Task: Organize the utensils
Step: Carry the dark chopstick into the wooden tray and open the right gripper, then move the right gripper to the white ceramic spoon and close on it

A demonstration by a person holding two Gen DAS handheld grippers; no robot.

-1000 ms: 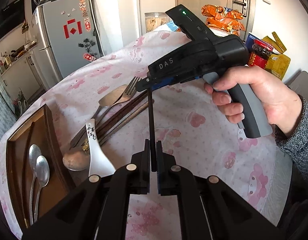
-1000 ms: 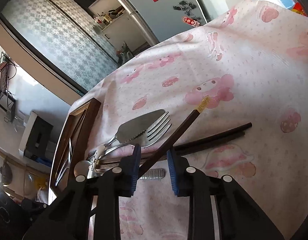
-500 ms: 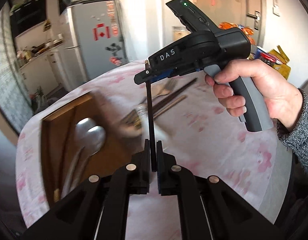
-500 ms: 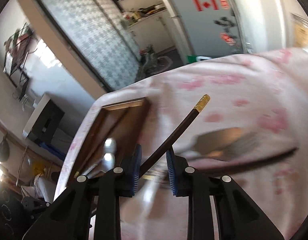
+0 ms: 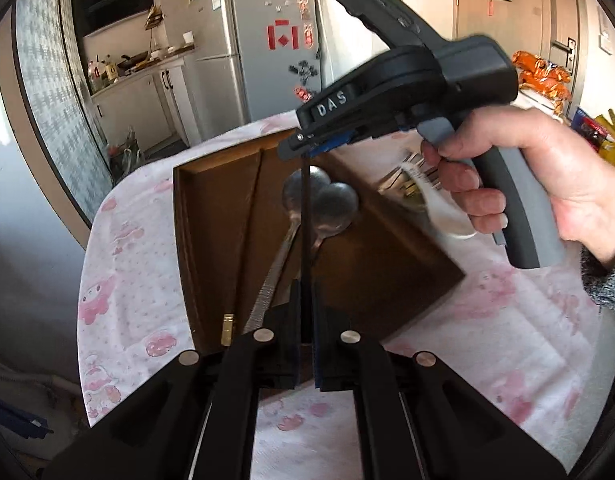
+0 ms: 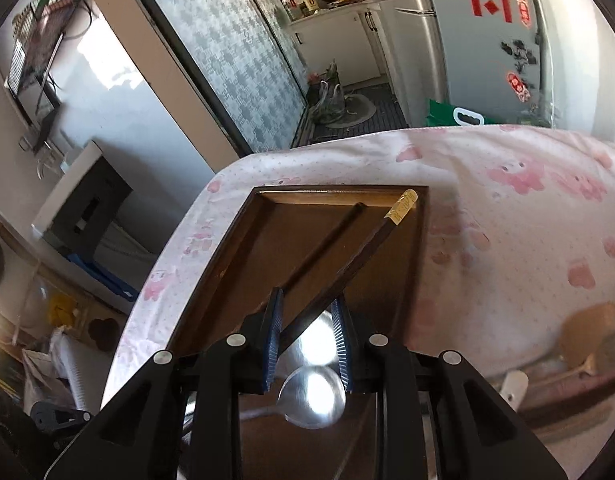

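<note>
My left gripper (image 5: 305, 300) is shut on a dark chopstick (image 5: 306, 216) that runs up to my right gripper (image 5: 303, 148). In the right wrist view the right gripper (image 6: 307, 316) is shut on the same chopstick (image 6: 359, 256), whose gold-capped end points over the wooden tray (image 6: 227, 248). Both grippers hover above the tray (image 5: 187, 240). Two metal spoons (image 5: 327, 204) lie in it, and they also show in the right wrist view (image 6: 311, 396). Another chopstick with a gold tip (image 5: 233, 280) lies in the tray's left slot.
A fork and spatula (image 6: 587, 344), dark chopsticks and a white ceramic spoon (image 5: 435, 208) lie on the pink-patterned tablecloth (image 5: 507, 320) right of the tray. A fridge (image 5: 267, 60) and kitchen counter stand beyond the table's far edge. Snack packets (image 5: 543, 80) sit at the far right.
Both grippers have swung left with the chopstick, from above the loose utensils to above the wooden tray. Their hold on the chopstick is unchanged.
</note>
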